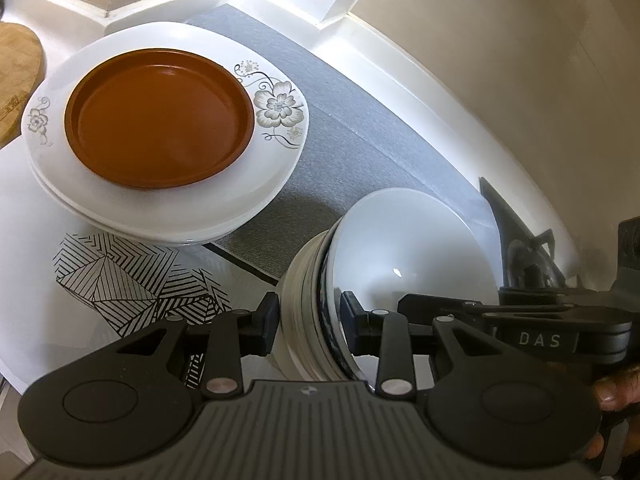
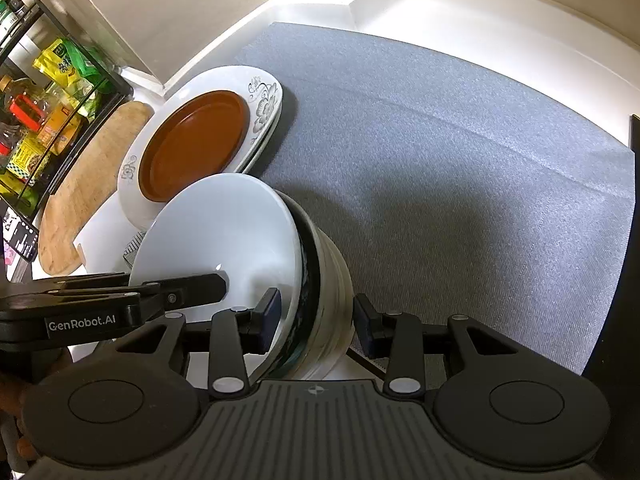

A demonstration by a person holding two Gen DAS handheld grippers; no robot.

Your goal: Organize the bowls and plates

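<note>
A stack of nested bowls (image 1: 404, 248), white inside, is held tilted between both grippers. My left gripper (image 1: 308, 324) is shut on the stack's rim edge; the rims fill the gap between its pads. My right gripper (image 2: 316, 320) is shut on the opposite side of the same stack (image 2: 224, 232). A brown plate (image 1: 160, 118) lies on a stack of white floral plates (image 1: 276, 104) at the left of a grey mat (image 1: 348, 148). The brown plate (image 2: 192, 144) and floral plates (image 2: 264, 96) also show in the right wrist view, beyond the bowls.
A wooden board (image 2: 88, 184) lies left of the plates, with a black rack of packets and bottles (image 2: 44, 92) behind it. A patterned black-and-white sheet (image 1: 124, 276) lies under the plates. The grey mat (image 2: 460, 184) stretches right to a dark edge (image 2: 634, 200). White walls border the counter.
</note>
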